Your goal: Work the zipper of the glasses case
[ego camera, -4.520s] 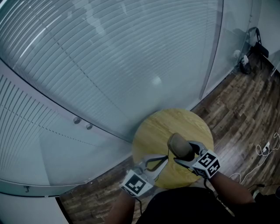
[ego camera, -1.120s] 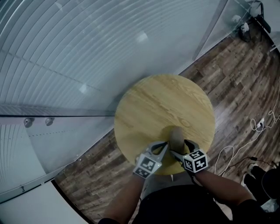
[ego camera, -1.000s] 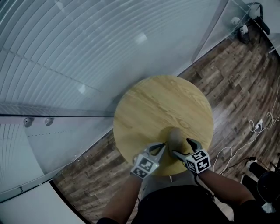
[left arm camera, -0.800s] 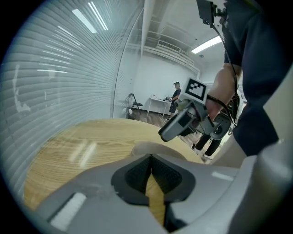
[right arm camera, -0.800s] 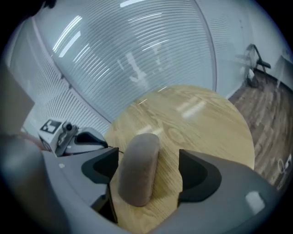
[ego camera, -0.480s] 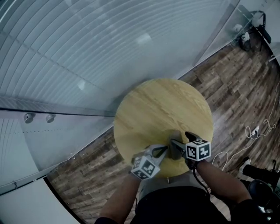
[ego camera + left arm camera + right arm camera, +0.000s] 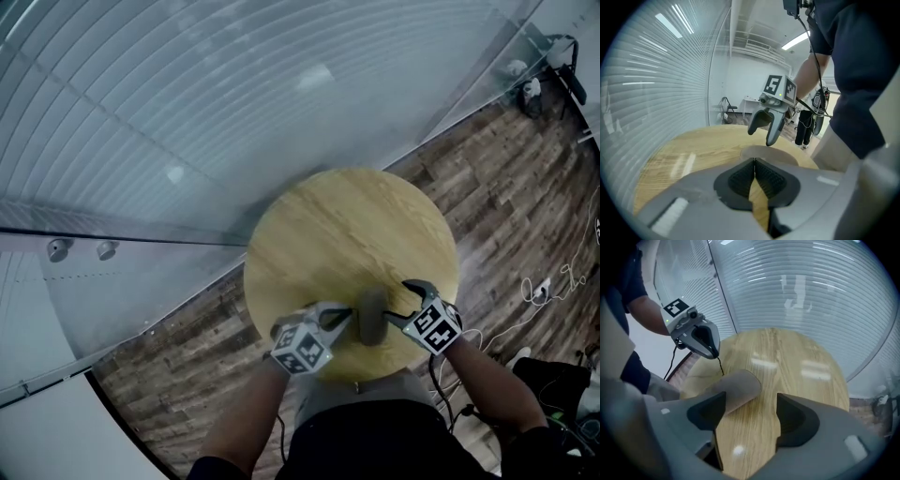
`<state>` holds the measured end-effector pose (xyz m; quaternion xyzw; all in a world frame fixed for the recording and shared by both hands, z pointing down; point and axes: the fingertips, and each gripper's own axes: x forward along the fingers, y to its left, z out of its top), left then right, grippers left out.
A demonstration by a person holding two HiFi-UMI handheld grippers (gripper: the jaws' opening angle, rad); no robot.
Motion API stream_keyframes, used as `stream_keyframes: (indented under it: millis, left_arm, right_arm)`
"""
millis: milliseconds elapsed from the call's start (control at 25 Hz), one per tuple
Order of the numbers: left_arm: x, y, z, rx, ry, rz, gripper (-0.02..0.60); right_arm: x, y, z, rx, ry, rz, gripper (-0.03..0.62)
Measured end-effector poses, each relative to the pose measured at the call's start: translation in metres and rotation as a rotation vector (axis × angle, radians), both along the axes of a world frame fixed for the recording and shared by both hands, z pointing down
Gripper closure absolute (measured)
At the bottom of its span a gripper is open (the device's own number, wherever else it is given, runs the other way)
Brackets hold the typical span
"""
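A grey-brown glasses case (image 7: 372,314) lies near the front edge of the round wooden table (image 7: 347,216). My left gripper (image 7: 330,321) sits just left of the case, shut. In the right gripper view a thin black zipper cord (image 7: 720,366) runs from the left gripper (image 7: 712,352) down to the case (image 7: 736,387). My right gripper (image 7: 398,305) stands right of the case with its jaws wide and closing. The case lies by its left jaw and neither pad presses on it. The left gripper view shows the closed left gripper (image 7: 754,161), the case (image 7: 768,152) beyond it and the right gripper (image 7: 764,133) hanging above the case.
A curved glass wall with blinds (image 7: 234,94) runs behind the table. Dark wood floor (image 7: 497,187) surrounds it, with white cables (image 7: 544,291) and black gear (image 7: 562,56) at the right. The person's arms and dark clothing fill the bottom of the head view.
The right gripper has pulled off the case to the right and now stands apart from it. The left gripper has stayed shut beside the case. The head view shifted slightly.
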<state>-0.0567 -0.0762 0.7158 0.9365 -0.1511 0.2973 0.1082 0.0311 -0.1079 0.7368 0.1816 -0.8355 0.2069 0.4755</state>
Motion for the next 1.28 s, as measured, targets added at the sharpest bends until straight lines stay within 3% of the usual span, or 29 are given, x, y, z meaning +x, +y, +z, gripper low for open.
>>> stream_keyframes:
  millis: [240,440,560,680,880,1080,1280]
  left_arm:
    - [0.008,-0.006,-0.003,-0.004,0.004,0.012,0.569]
    - [0.012,-0.011,0.002,0.000,-0.004,0.018,0.569]
    - [0.012,-0.012,0.003,-0.014,0.018,-0.008,0.569]
    - [0.012,-0.012,0.005,-0.036,0.033,-0.028,0.569]
    - [0.011,-0.015,-0.001,-0.073,0.066,-0.064,0.569]
    - [0.005,-0.011,-0.001,-0.113,0.092,-0.120,0.569]
    - [0.004,-0.020,-0.006,-0.107,0.106,-0.165,0.569]
  right_arm:
    - [0.013,0.045,0.016,0.011,0.060,-0.006,0.246]
    - [-0.039,0.062,0.005,0.054,-0.014,-0.115,0.252]
    - [-0.037,0.060,-0.011,0.131,-0.018,-0.203,0.249]
    - [-0.023,0.044,-0.020,0.230,-0.001,-0.365,0.221]
    - [-0.024,0.022,-0.008,0.225,0.022,-0.606,0.191]
    - [-0.034,0.023,0.007,0.315,0.084,-0.958,0.181]
    - [-0.046,0.013,0.023,0.421,0.168,-1.231,0.178]
